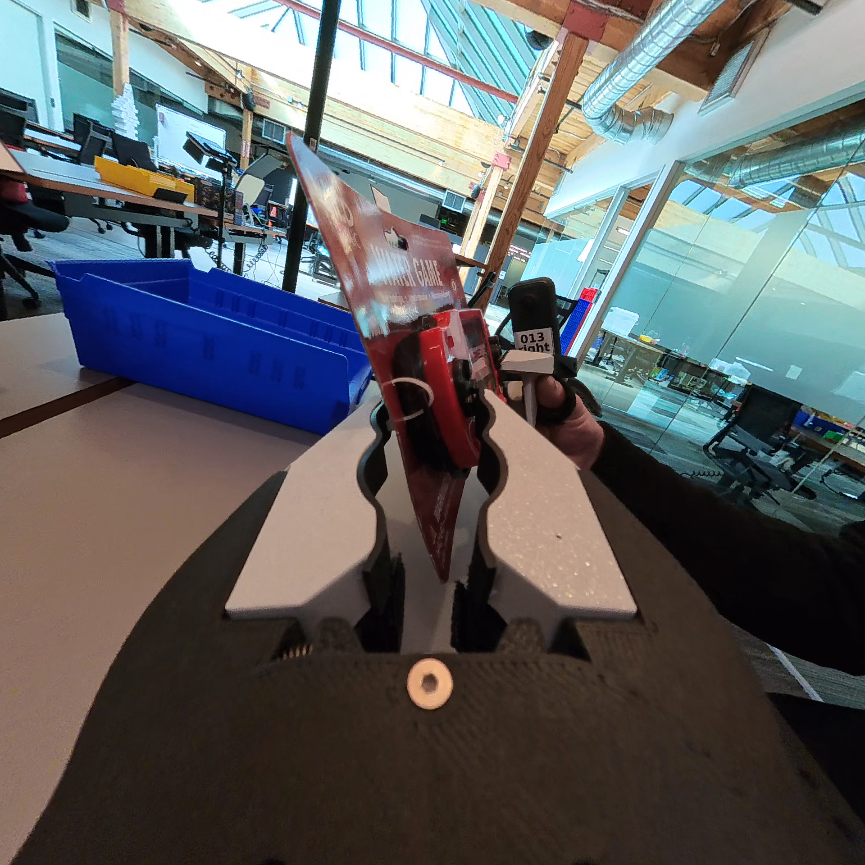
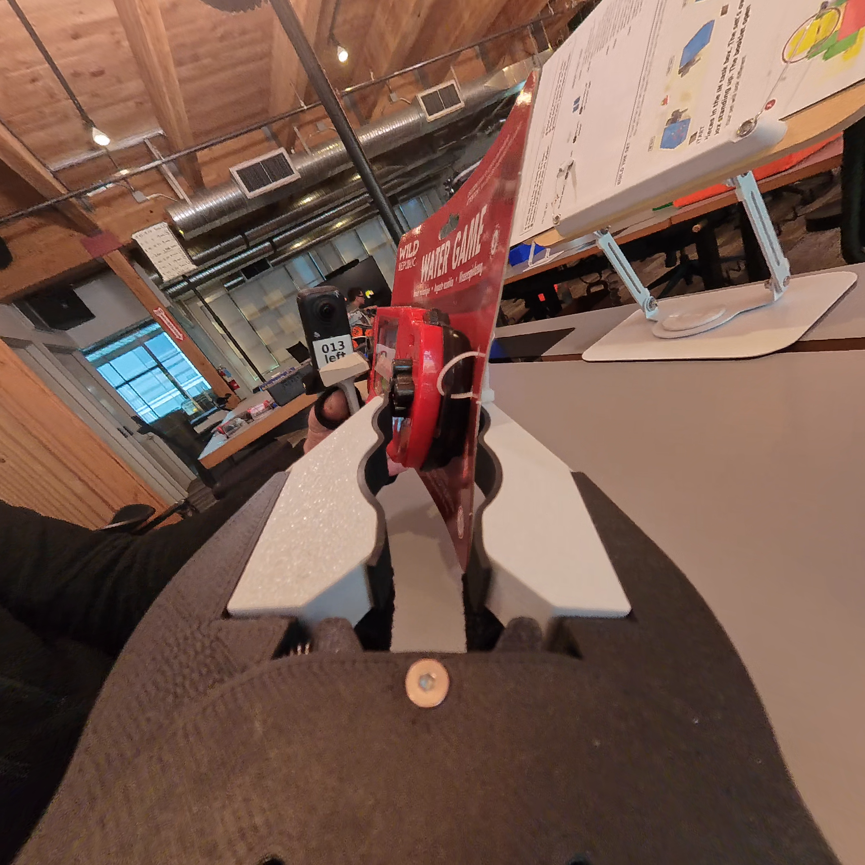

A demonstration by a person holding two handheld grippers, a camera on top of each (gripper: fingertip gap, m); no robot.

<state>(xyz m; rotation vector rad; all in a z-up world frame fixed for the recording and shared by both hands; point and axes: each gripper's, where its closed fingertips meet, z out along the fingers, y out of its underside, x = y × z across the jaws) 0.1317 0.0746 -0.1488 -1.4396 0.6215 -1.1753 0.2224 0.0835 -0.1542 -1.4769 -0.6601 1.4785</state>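
Red carded toy [image 1: 423, 370] between both tongs [image 1: 433, 412] [image 2: 433, 412]

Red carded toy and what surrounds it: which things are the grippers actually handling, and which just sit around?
Handled:
- red handheld toy tied to a red backing card, upright above the table
- left gripper, fingers on both sides of it
- right gripper, likewise closed around it

Just sitting around:
- blue plastic bin on the grey table
- white tilted document stand with a printed sheet

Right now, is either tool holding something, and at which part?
Both hold one red toy on its red backing card: the left tool and the right tool each grip the toy's lower part.
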